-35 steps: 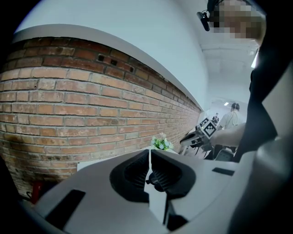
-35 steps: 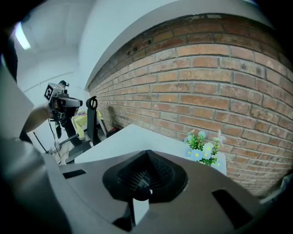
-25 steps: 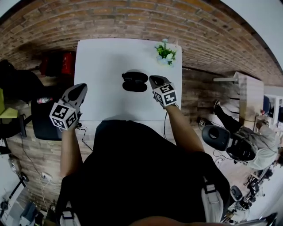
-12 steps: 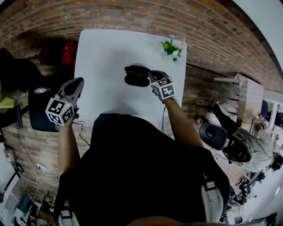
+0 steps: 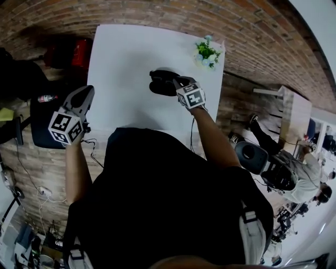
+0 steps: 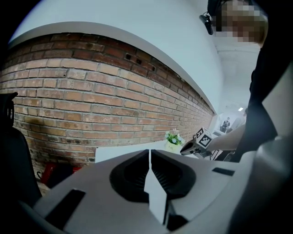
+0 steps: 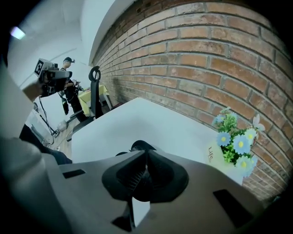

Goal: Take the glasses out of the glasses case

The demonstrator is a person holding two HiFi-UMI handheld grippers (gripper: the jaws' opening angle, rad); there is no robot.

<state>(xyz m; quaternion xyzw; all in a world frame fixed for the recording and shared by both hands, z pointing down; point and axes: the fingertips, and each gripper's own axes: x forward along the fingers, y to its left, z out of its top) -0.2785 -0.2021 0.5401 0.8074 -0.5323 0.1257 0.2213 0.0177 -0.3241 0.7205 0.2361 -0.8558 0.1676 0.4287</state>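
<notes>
Closest to the body, the left gripper (image 5: pixel 87 92) hangs off the table's left edge, well apart from the work. Its own view shows its jaws pressed together with nothing between them (image 6: pixel 149 153).

Further out, the right gripper (image 5: pixel 177 82) reaches over the white table (image 5: pixel 121 63). Its jaws are closed tip to tip (image 7: pixel 145 154) and grip nothing I can see. Its tips sit right at the near-right edge of the glasses case (image 5: pixel 161 83), though whether they touch is hard to tell.

The case lies past the table's middle as two dark rounded halves side by side, which suggests it is already open. Only a sliver of it shows past the jaws in the right gripper view (image 7: pixel 139 146). The glasses cannot be made out in any view.

Judging by its look, the case is a light, stiff shell that would slide on the smooth top if nudged. The glasses should be light and fragile. They are best taken by the bridge or a temple arm, not the lenses, with the jaws opened first.

Beyond the case, a small flower pot (image 5: pixel 207 53) stands at the far right corner, against the brick wall (image 5: pixel 157 13).
</notes>
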